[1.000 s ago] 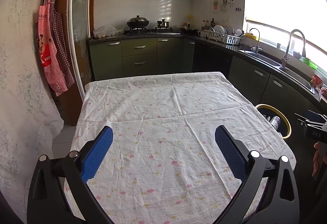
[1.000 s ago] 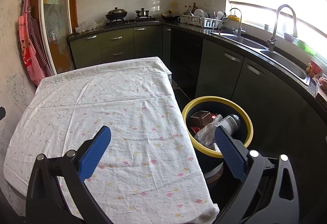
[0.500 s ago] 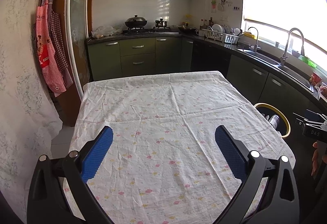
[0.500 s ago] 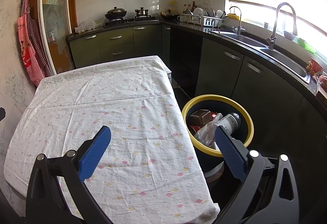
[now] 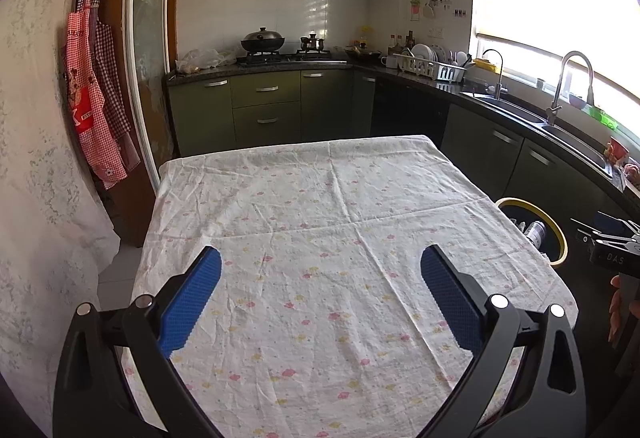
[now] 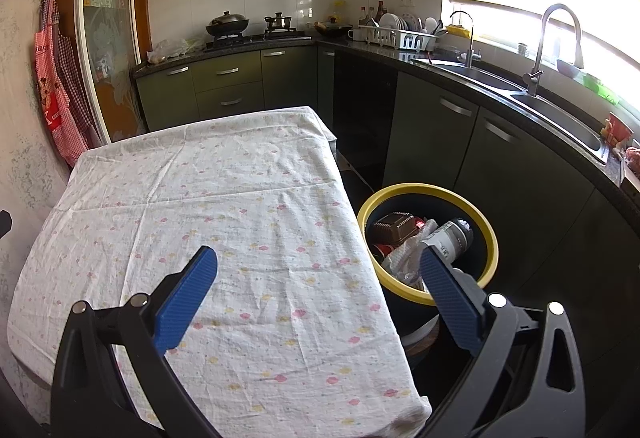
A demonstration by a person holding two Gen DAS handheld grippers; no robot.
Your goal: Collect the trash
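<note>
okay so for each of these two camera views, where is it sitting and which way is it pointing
Left wrist view: sits on the left hand-held gripper, open over the near end of the clothed table, facing the stove wall; a hand with the other gripper shows at far right.
Right wrist view: sits on the right hand-held gripper, open over the table's right edge, facing the yellow-rimmed trash bin and sink counter; no hand shows.
Shared: table, bin, stove, sink counter, hanging aprons.
</note>
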